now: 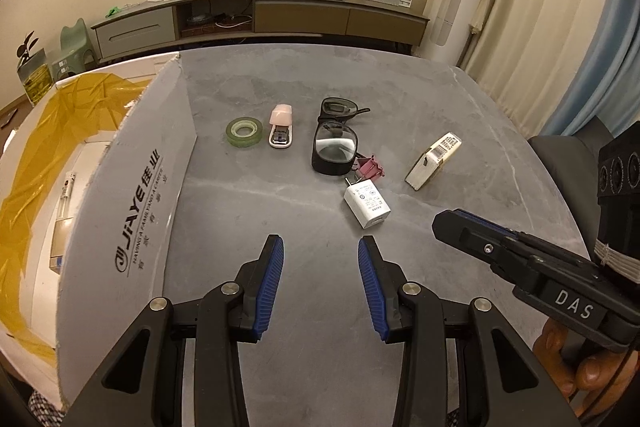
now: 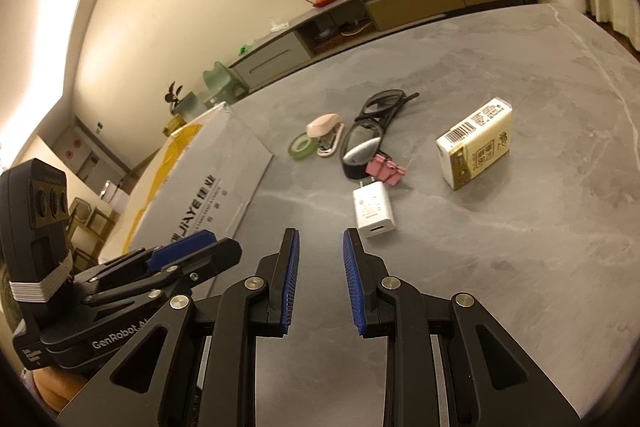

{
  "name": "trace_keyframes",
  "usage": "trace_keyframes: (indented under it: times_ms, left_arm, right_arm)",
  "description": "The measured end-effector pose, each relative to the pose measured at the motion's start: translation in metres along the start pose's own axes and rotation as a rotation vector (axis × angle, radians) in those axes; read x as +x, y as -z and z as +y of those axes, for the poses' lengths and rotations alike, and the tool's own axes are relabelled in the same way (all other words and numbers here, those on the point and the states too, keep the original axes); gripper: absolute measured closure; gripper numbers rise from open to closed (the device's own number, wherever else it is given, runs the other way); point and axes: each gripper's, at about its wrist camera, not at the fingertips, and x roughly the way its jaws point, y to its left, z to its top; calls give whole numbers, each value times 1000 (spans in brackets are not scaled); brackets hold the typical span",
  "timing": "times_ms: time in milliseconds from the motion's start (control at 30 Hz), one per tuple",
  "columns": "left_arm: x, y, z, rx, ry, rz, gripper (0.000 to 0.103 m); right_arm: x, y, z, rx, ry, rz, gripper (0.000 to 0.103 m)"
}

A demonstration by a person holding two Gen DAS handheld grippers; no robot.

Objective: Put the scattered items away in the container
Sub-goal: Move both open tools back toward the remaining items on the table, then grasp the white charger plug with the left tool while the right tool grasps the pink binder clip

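On the grey table lie a green tape roll (image 1: 244,132), a pink stapler (image 1: 281,126), black glasses (image 1: 335,137), a pink binder clip (image 1: 370,167), a white charger (image 1: 367,203) and a cream tissue pack (image 1: 433,160). The cardboard box (image 1: 120,195) with yellow tape stands open at the left. My left gripper (image 1: 321,247) hovers open over the table, short of the charger, nothing between its fingers. My right gripper (image 2: 320,239) is open too, just left of the white charger (image 2: 373,209). The tissue pack (image 2: 476,143) lies further right.
The box flap (image 2: 208,195) lies flat toward the items. A low TV cabinet (image 1: 260,15) runs along the far wall, curtains (image 1: 540,7) at the right. A dark chair (image 1: 568,155) stands past the table's right edge. A hand (image 1: 592,367) holds the right gripper's handle.
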Motion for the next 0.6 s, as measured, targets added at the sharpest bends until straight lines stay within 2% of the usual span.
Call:
trace_keyframes:
  times_ms: [200,333,600]
  left_arm:
    - [18,-8,-1,-9,24,20,62]
    - [29,-17,0,-22,41,25,57]
    - [53,-34,-2,-25,80,38,56]
  right_arm:
    - [19,-1,-14,2,41,20,71]
    - [29,-3,-19,6,41,33,68]
    - [49,-5,-19,-54,89,47,66]
